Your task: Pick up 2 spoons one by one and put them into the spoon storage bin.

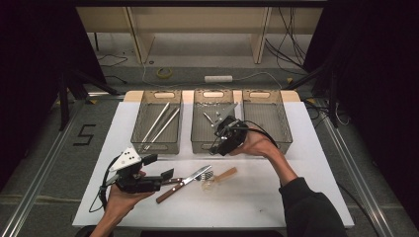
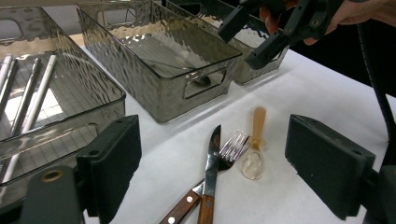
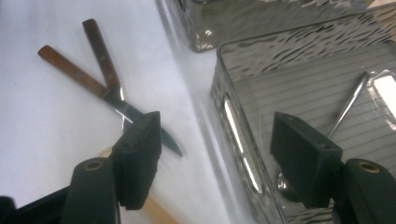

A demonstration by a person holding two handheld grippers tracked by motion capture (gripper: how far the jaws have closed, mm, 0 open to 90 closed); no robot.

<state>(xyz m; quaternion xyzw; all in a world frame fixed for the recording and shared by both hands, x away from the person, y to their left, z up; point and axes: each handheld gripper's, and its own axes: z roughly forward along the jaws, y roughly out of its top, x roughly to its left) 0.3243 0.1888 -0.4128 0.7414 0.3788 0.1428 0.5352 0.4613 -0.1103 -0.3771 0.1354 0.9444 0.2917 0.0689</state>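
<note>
Knife [image 2: 211,161]: stiff, slick blade; best taken at wooden handle.
Left gripper [image 1: 157,168]: jaws apart, empty.
Right gripper [image 1: 216,140]: jaws apart, empty.

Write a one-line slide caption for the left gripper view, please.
Open left gripper faces a knife, fork and spoon beside smoky bins.

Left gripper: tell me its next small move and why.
Probably ease the left gripper forward and down over the knife. Its jaws stand open and hold nothing, and the knife lies just ahead of them, crossed over the fork, while the right gripper hangs open at the middle bin.
</note>
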